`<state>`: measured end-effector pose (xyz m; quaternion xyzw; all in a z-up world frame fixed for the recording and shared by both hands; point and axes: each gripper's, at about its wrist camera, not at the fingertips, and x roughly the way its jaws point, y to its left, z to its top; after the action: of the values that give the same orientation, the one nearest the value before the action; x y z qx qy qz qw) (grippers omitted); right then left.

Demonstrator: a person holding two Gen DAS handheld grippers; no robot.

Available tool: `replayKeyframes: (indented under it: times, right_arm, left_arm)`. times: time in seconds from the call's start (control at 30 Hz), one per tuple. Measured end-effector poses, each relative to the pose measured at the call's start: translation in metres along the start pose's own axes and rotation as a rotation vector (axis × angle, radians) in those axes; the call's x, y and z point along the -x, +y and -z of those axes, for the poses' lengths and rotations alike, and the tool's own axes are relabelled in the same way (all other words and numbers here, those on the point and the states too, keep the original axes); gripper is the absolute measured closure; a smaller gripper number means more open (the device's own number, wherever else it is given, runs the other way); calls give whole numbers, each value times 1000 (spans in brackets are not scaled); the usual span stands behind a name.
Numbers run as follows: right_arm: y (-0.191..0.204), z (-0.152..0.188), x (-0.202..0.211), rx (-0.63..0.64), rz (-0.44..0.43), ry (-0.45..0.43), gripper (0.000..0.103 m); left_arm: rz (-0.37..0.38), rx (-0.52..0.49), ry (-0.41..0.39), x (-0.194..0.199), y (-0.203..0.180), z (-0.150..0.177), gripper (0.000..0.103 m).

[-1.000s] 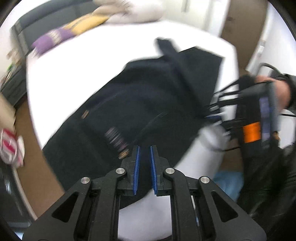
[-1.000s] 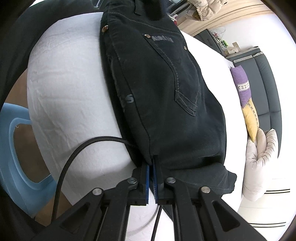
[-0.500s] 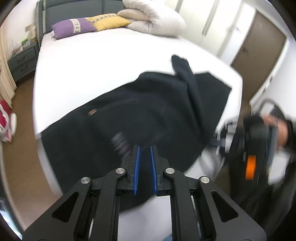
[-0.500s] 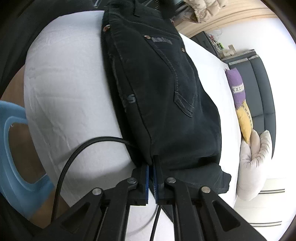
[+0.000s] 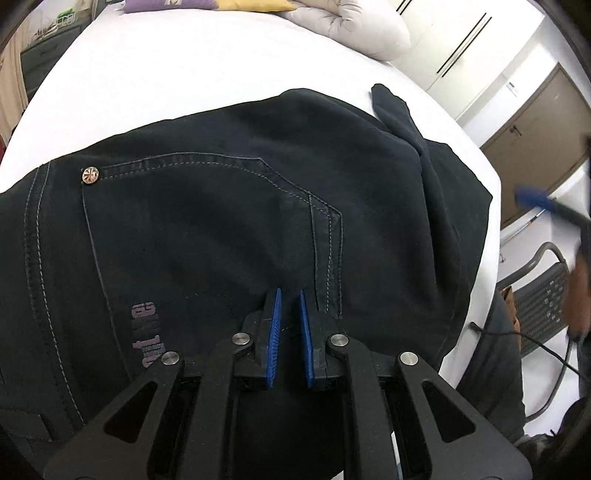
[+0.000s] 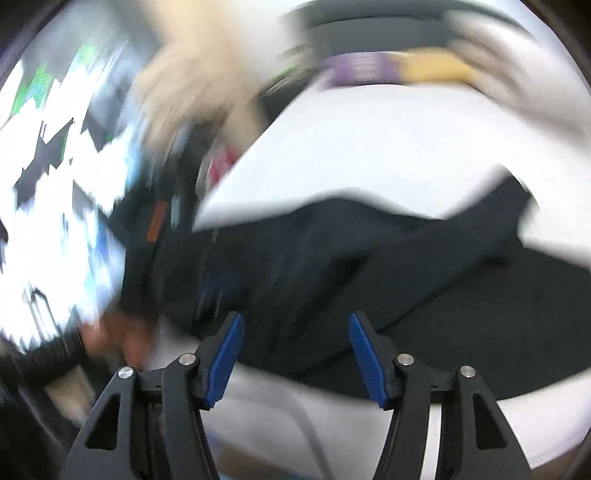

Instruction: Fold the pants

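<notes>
The black pants lie folded on the white bed, back pocket and a rivet facing up. My left gripper sits low over the pants near the pocket seam, its blue pads a narrow gap apart with nothing between them. In the blurred right wrist view, the pants spread across the bed. My right gripper is wide open and empty just above their near edge.
Purple and yellow pillows and a white duvet lie at the head of the bed. A brown door and a metal chair stand to the right. A black cable runs by the bed edge.
My right gripper let go of the pants' edge, opened wide and swung fast to a new angle. My left gripper moved in close over the back pocket.
</notes>
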<state>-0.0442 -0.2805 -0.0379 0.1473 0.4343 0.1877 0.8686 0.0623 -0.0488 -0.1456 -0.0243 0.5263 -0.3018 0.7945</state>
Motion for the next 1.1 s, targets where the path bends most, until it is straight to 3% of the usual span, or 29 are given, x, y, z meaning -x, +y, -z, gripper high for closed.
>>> replayKeyframes:
  times: [0.1,0.27,0.37,0.53,0.8,1.1]
  right_arm:
    - [-84,-31,8,-286,-40,-135,46]
    - [-215,-54,-19,-712,-91,-262,64]
    - [-257,-58,-36,-850,-125,-295,66]
    - [-281,-66,-57,-909,-98,-235,66]
    - [-288,-47,-69,-939,-62,-154,66]
    - [-299,-70,-90,-934,-182,-248,70]
  left_arm:
    - [-10,0,6,1,3,2,93]
    - [-10,8,22,-4,6,-1,93]
    - [-12,17,28,-12,3,-8,93]
    - [-16,32,33,-16,5,-13,93]
    - [-16,29,33,-16,6,-14,93]
    - [-27,27,30,-15,3,-13,93]
